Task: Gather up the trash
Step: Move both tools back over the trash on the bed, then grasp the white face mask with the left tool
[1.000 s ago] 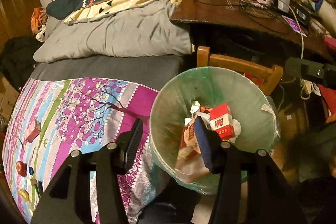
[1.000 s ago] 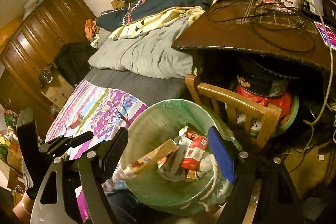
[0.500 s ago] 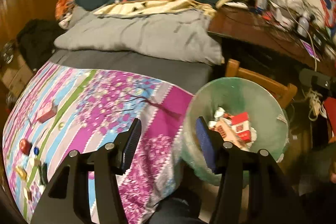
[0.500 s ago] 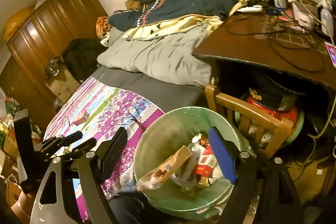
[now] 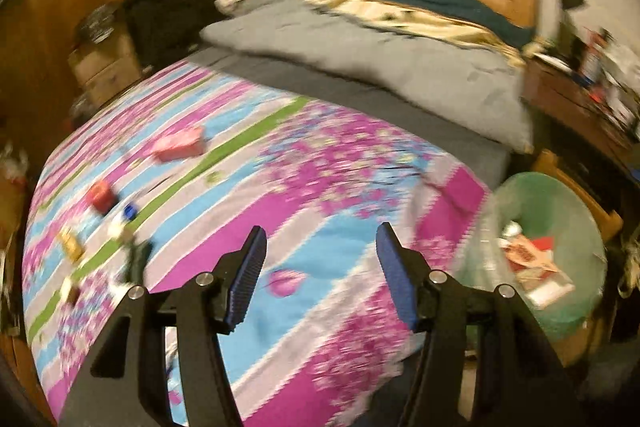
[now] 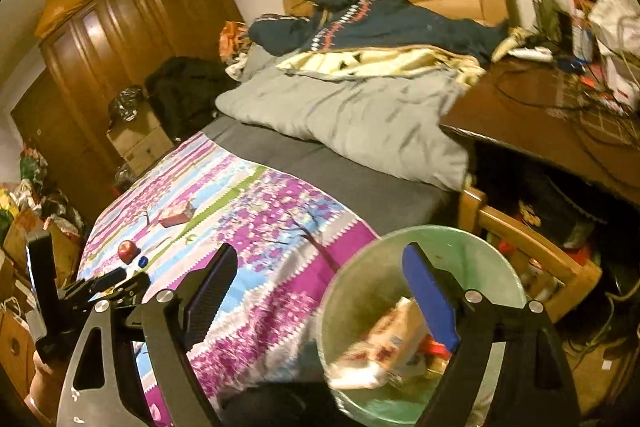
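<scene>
My left gripper (image 5: 320, 267) hangs over the floral bedspread (image 5: 304, 211), its jaws opening with nothing between them. Loose trash lies on the spread to its left: a pink box (image 5: 180, 145), a red round item (image 5: 100, 195), a blue cap (image 5: 129, 213) and a yellow wrapper (image 5: 72, 247). The green-lined trash bin (image 5: 560, 195) stands at the bed's right edge with cartons inside. My right gripper (image 6: 320, 291) hovers by the bin (image 6: 460, 255), jaws opening and empty, above a crumpled carton (image 6: 384, 343) inside. The left gripper (image 6: 100, 287) shows at the far left.
A grey duvet (image 6: 360, 115) and dark blanket (image 6: 380, 19) cover the head of the bed. A cluttered wooden desk (image 6: 520, 115) and a chair (image 6: 532, 239) stand right of the bin. A wardrobe (image 6: 120, 39) and boxes (image 6: 140, 143) line the left wall.
The left gripper swung left, away from the bin and out over the bedspread. The right gripper rose and shifted left above the bin. Both sets of jaws widened.
</scene>
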The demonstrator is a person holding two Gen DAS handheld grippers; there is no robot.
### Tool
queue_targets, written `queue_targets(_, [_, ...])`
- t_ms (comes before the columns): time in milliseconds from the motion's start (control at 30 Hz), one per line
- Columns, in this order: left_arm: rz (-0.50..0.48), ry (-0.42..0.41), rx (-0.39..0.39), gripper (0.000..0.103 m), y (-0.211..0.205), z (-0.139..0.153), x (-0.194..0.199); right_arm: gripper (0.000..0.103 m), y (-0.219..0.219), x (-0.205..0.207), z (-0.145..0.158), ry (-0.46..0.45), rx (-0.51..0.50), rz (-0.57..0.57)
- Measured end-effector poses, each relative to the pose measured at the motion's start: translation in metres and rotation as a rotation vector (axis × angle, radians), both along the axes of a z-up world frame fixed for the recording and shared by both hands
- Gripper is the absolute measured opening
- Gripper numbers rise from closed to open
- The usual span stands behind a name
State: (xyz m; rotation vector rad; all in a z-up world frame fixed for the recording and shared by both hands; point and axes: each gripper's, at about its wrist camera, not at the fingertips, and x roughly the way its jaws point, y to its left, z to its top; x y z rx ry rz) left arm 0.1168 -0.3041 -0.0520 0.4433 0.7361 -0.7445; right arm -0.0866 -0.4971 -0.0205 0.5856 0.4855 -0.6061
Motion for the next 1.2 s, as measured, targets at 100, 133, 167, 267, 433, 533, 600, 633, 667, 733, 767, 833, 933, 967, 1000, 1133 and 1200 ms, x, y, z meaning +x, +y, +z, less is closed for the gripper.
queue_targets(100, [0.1, -0.016, 0.001, 0.055, 0.03, -0.001, 0.021, 0.088, 0.023, 0.028, 0.007, -0.003, -0.061, 0.035])
queue_targets(133, [0.136, -0.024, 0.003, 0.055, 0.041, -0.001, 0.029, 0.088, 0.03, 0.037, 0.008, -0.002, -0.079, 0.049])
queue_targets(167, [0.164, -0.027, 0.001, 0.055, 0.05, -0.001, 0.035, 0.089, 0.038, 0.048, 0.009, -0.001, -0.098, 0.067])
queue_targets(267, [0.238, -0.027, -0.005, 0.058, 0.077, -0.003, 0.053, 0.09, 0.069, 0.089, 0.008, 0.02, -0.142, 0.162])
queue_targets(433, [0.327, -0.026, 0.019, 0.059, 0.119, -0.017, 0.07, 0.092, 0.119, 0.146, -0.001, 0.052, -0.164, 0.306])
queue_targets(533, [0.355, -0.017, 0.011, 0.059, 0.154, -0.026, 0.075, 0.094, 0.149, 0.177, -0.01, 0.08, -0.17, 0.383])
queue_targets(600, [0.373, -0.003, -0.003, 0.059, 0.191, -0.036, 0.078, 0.094, 0.164, 0.19, -0.018, 0.097, -0.163, 0.424])
queue_targets(633, [0.376, 0.007, -0.004, 0.059, 0.205, -0.04, 0.079, 0.094, 0.17, 0.195, -0.022, 0.106, -0.159, 0.44])
queue_targets(667, [0.383, 0.022, 0.003, 0.059, 0.231, -0.047, 0.081, 0.094, 0.177, 0.203, -0.029, 0.122, -0.151, 0.461])
queue_targets(733, [0.406, 0.037, 0.013, 0.059, 0.261, -0.055, 0.083, 0.094, 0.185, 0.212, -0.04, 0.148, -0.134, 0.488])
queue_targets(767, [0.424, 0.05, 0.023, 0.059, 0.281, -0.061, 0.084, 0.094, 0.19, 0.218, -0.048, 0.167, -0.122, 0.503])
queue_targets(833, [0.441, 0.072, 0.03, 0.059, 0.309, -0.069, 0.081, 0.094, 0.196, 0.223, -0.06, 0.191, -0.102, 0.522])
queue_targets(933, [0.436, 0.113, 0.032, 0.059, 0.335, -0.081, 0.072, 0.094, 0.203, 0.235, -0.079, 0.22, -0.068, 0.554])
queue_targets(967, [0.405, 0.137, 0.016, 0.059, 0.336, -0.084, 0.067, 0.094, 0.203, 0.24, -0.083, 0.227, -0.063, 0.562])
queue_targets(1000, [0.379, 0.143, 0.015, 0.059, 0.332, -0.086, 0.063, 0.094, 0.208, 0.245, -0.087, 0.236, -0.06, 0.571])
queue_targets(1133, [0.194, 0.072, 0.077, 0.059, 0.285, -0.092, 0.054, 0.094, 0.219, 0.259, -0.093, 0.249, -0.058, 0.592])
queue_targets(1200, [0.153, 0.047, 0.082, 0.059, 0.263, -0.096, 0.065, 0.094, 0.222, 0.262, -0.093, 0.251, -0.061, 0.594])
